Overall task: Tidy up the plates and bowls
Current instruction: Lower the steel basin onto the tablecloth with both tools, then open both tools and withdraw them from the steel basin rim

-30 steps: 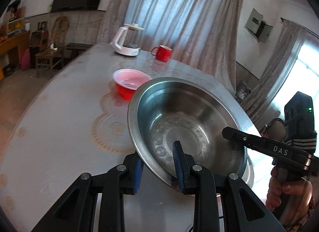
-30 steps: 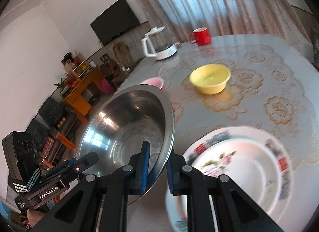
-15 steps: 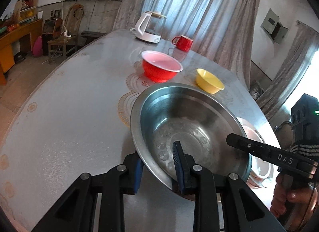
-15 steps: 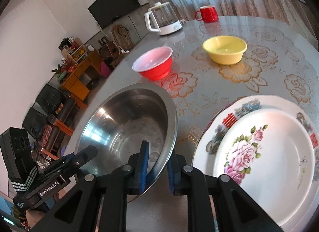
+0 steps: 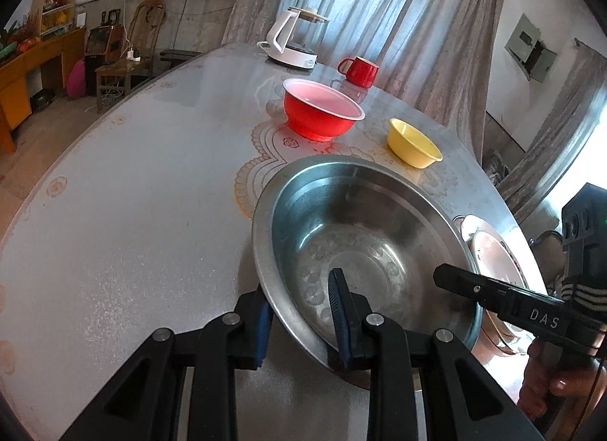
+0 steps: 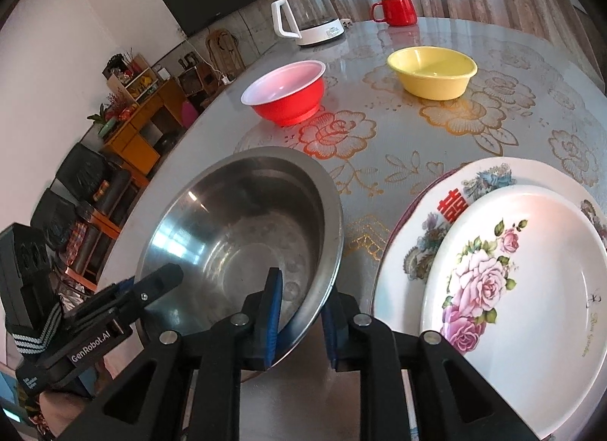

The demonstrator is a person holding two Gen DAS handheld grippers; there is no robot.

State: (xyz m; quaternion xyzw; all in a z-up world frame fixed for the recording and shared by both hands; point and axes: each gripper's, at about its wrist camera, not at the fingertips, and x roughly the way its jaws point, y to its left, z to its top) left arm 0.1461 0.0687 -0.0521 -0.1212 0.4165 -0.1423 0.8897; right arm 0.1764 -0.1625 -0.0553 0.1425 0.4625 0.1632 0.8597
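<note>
steel bowl [image 5: 364,236]: round, shiny, mouth up, on glossy floral table [image 5: 132,213] beside stacked plates [image 6: 512,270] | left gripper [image 5: 301,321] clamps rim | right gripper [image 6: 301,317] jaws just loosening, astride rim

Lower right of the right wrist view: the flowered plate [image 6: 531,289] runs past the frame edge. The larger plate [image 6: 428,221] beneath it is mostly covered. Right of the left wrist view: the steel bowl [image 5: 364,236] hides most of these plates. Lower right corner: a hand [image 5: 557,384] is cut off.
</note>
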